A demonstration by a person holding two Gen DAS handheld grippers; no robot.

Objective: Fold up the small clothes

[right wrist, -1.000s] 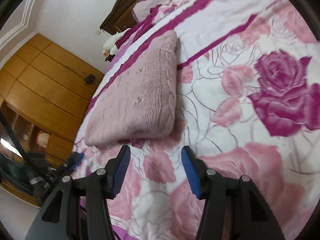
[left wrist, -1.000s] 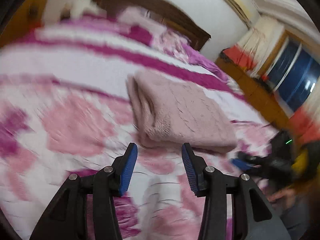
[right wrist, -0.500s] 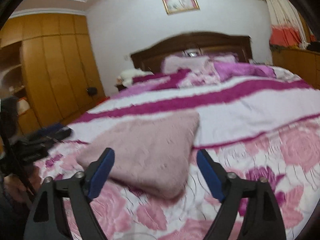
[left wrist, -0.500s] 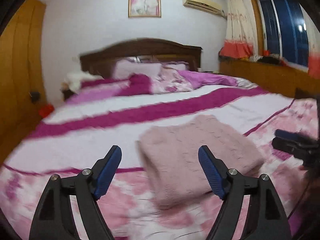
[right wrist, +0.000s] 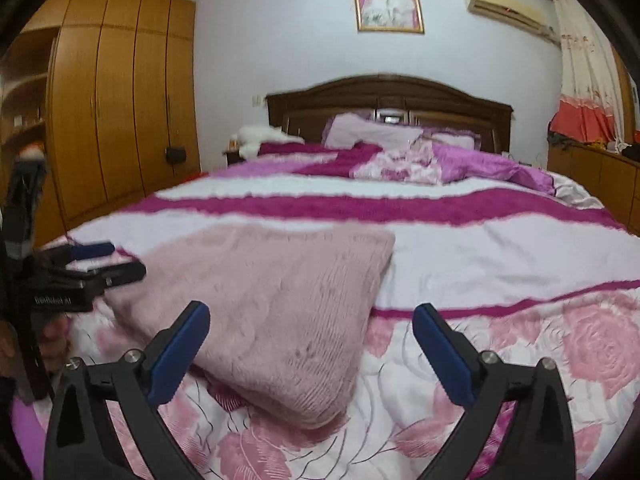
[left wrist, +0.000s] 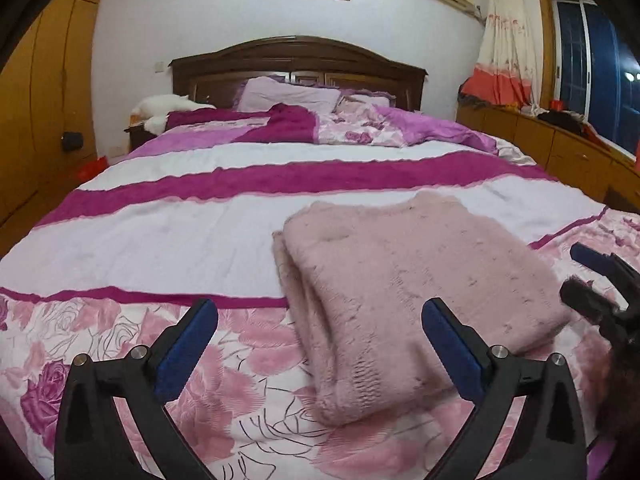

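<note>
Since a second ago both our views have swung up from the bedspread to level, and both claws have just been opening, nothing between them. Taking the pink sweater [left wrist: 404, 300] as landmark: our left gripper [left wrist: 320, 344] stands wide and empty off its near-left folded edge; our right gripper [right wrist: 312, 348] gapes empty off its near-right corner. It lies folded on the bed [left wrist: 160, 240], long axis running away and rightward. Neither hand seems clearly nearer.

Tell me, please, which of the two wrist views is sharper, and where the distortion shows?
Left wrist: crisp on the folded pink sweater, fisheye bending the window at the edge. Right wrist: slight blur, the sweater's knit smeared, wardrobe bowed.
</note>
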